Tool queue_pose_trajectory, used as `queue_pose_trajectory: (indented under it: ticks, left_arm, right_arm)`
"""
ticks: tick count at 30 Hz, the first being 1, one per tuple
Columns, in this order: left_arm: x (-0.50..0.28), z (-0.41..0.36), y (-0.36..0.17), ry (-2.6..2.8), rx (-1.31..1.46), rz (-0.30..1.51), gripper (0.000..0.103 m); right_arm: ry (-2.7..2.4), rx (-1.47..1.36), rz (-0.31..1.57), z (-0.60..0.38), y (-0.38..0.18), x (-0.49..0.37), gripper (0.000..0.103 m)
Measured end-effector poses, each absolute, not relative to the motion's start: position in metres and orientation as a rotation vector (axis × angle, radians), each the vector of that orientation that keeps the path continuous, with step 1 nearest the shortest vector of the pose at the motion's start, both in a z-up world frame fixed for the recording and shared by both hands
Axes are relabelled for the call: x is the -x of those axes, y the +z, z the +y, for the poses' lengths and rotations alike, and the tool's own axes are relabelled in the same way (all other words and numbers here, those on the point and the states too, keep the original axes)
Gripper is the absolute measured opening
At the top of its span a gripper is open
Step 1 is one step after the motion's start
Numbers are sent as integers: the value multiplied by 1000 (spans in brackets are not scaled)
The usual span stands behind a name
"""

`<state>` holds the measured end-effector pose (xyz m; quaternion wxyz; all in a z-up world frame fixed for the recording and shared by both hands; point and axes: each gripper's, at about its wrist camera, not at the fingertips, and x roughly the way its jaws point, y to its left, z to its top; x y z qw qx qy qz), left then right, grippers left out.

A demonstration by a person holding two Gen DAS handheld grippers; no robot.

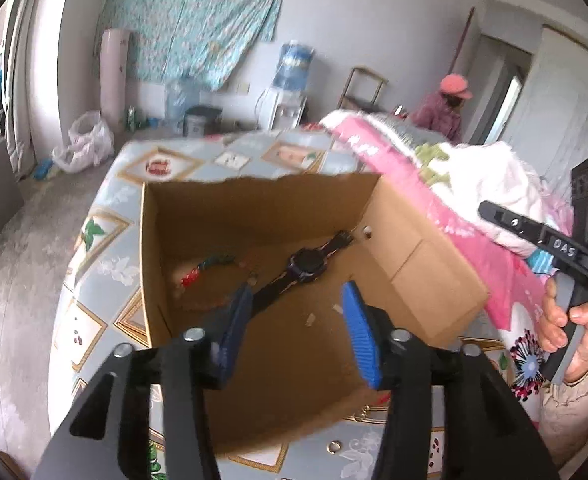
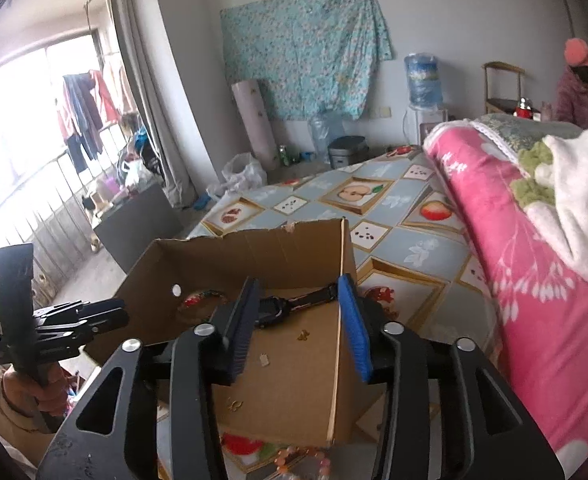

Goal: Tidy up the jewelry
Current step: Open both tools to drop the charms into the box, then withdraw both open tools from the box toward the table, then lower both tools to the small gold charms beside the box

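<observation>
**Two open grippers over a box of jewelry**

A brown cardboard box (image 1: pixel 414 240) sits on a bed with a fruit-print sheet (image 1: pixel 93 240); the box has no lid and its back edge is torn and rough.

Inside the box, a dark watch (image 1: pixel 308 266) lies flat on the bottom, its strap stretched out from corner to corner; a bracelet with red and green beads (image 1: pixel 205 268) lies near the left wall, apart from the watch; a few tiny bits lie on the box floor (too small to tell what they are).

The left gripper (image 1: pixel 298 320) hangs above the near side of the box; its blue fingers (image 1: pixel 358 332) are spread wide and hold nothing; one finger is close to the end of the watch strap, but whether it touches I cannot tell.

The right gripper (image 2: pixel 300 320) is over the box too, fingers spread and holding nothing; it points at the watch (image 2: pixel 294 304).

A string of pink and orange beads (image 2: pixel 298 454) lies on the sheet just outside the box, at the bottom of the right wrist view; a small gold ring (image 1: pixel 336 446) lies on the sheet as well.

A pink flowery blanket (image 2: pixel 534 260) is piled beside the box.
</observation>
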<state>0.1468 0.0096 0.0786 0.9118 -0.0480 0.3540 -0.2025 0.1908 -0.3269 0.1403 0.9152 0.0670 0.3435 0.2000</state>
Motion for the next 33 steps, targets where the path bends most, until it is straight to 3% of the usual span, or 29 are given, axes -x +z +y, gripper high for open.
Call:
queue_pose_trajectory:
  ticks: [5, 9, 16, 23, 33]
  left_arm:
    - [-111, 11, 89, -433, 79, 657, 68]
    - [-88, 15, 93, -436, 68, 619, 79]
    - [-57, 27, 94, -429, 74, 597, 89]
    - [-39, 32, 75, -383, 53, 631, 92]
    - [-36, 21, 12, -269, -75, 724, 92]
  right_arm:
    - [425, -128, 697, -324, 142, -168, 56]
    - [451, -129, 681, -321, 146, -151, 59]
    - [511, -113, 617, -312, 160, -118, 62]
    - [541, -71, 640, -302, 151, -96, 63]
    - [573, -99, 851, -291, 85, -83, 62]
